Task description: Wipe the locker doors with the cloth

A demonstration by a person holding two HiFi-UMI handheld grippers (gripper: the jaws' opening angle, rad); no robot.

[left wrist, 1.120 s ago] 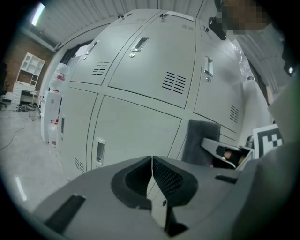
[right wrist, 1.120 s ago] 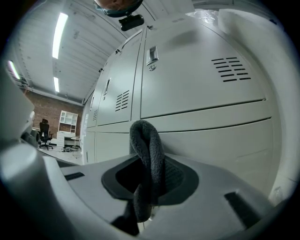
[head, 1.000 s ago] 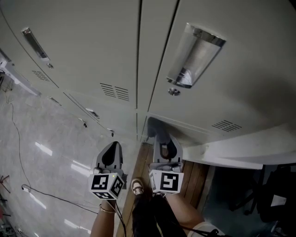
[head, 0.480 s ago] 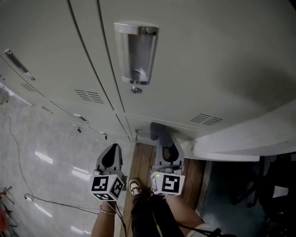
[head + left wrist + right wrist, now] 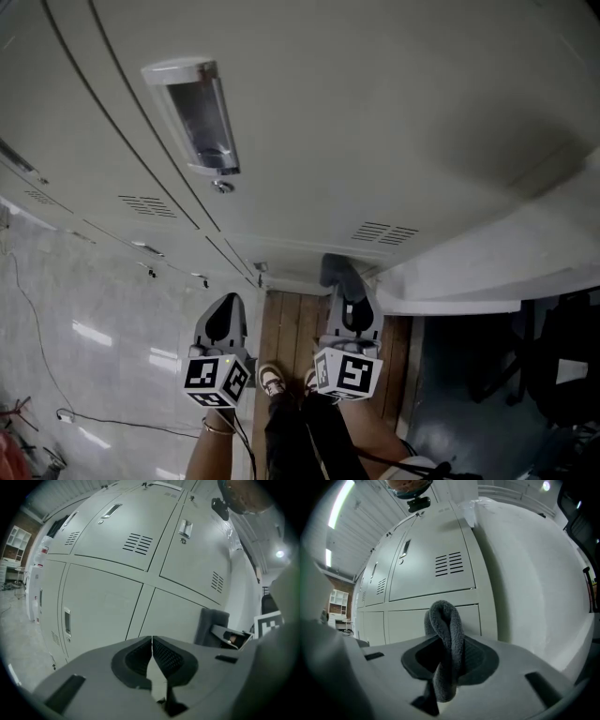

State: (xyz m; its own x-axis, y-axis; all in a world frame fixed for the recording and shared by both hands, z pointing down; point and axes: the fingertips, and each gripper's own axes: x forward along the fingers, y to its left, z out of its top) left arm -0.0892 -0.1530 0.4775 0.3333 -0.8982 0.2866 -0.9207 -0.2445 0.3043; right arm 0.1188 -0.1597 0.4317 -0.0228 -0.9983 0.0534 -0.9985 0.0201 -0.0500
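Right gripper (image 5: 449, 644) had its jaws pinched on the grey cloth (image 5: 443, 616) near the locker doors (image 5: 431, 569), left gripper (image 5: 152, 644) closed on nothing; wiping seemed about to begin, needing the cloth pressed against a door.

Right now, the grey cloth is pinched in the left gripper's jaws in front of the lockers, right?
No. The grey cloth is pinched by the right gripper, in its jaws, in front of the lockers; the left gripper is shut, empty. The right gripper view shows it.
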